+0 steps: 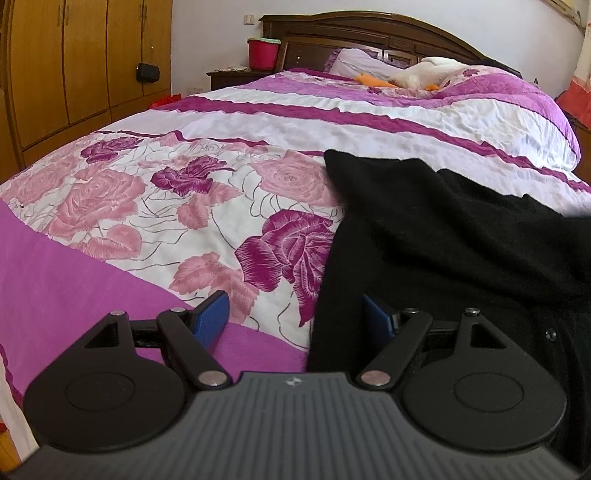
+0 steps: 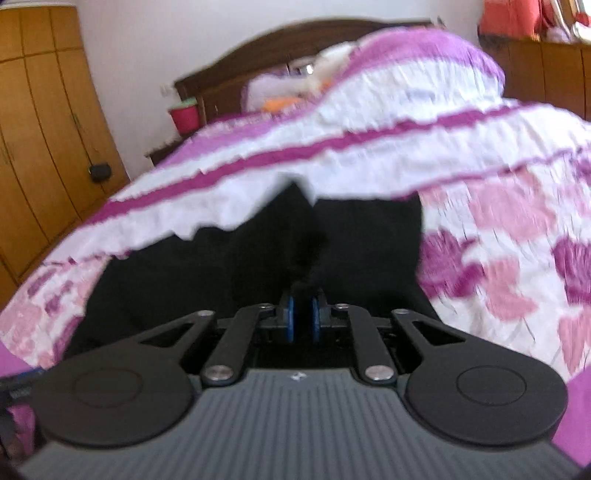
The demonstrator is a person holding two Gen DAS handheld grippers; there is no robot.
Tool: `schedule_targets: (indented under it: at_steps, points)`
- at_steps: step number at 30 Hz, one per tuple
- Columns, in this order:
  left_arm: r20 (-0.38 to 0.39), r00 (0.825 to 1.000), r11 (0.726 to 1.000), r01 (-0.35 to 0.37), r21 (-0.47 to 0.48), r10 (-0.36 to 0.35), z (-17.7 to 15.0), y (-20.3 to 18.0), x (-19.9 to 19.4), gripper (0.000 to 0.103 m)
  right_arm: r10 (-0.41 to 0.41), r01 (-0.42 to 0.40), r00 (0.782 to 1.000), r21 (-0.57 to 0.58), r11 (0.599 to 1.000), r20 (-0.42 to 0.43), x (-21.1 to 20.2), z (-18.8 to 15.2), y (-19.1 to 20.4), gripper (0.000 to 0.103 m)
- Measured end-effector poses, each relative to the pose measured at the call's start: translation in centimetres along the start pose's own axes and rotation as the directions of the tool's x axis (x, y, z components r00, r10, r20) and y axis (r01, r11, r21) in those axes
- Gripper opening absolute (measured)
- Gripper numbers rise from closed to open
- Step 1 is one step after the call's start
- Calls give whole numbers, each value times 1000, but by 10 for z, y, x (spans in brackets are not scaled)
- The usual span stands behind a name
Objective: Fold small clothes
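Note:
A black knit garment lies on the floral bedspread, at the right of the left wrist view. My left gripper is open, its blue pads wide apart at the garment's near left edge, holding nothing. In the blurred right wrist view the black garment spreads in front of my right gripper, which is shut on a pinched strip of its black fabric that rises between the blue pads.
The bed has a pink, purple and white cover, a dark wooden headboard, pillows and a white soft toy. A wooden wardrobe stands at the left, with a red bucket on a nightstand.

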State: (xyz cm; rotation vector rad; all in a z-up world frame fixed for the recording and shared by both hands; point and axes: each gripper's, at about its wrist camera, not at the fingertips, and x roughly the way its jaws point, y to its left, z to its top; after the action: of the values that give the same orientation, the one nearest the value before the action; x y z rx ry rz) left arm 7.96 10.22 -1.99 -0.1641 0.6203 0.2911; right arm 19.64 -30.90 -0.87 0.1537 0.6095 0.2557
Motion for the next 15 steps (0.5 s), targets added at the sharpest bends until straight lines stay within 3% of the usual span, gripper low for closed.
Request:
schedule_targets:
  at_steps: [4, 13, 15]
  points:
    - [30, 999, 1000, 15, 6, -15, 3, -4, -7, 82, -4, 3, 998, -10, 1000, -58, 11, -12, -11, 19]
    - [52, 998, 998, 40, 41, -42, 12, -15, -13, 82, 10, -9, 999, -28, 1000, 34, -17, 6, -20, 35]
    - [51, 997, 998, 49, 46, -51, 13, -18, -12, 82, 1, 0, 999, -19, 1000, 50, -15, 13, -22, 44]
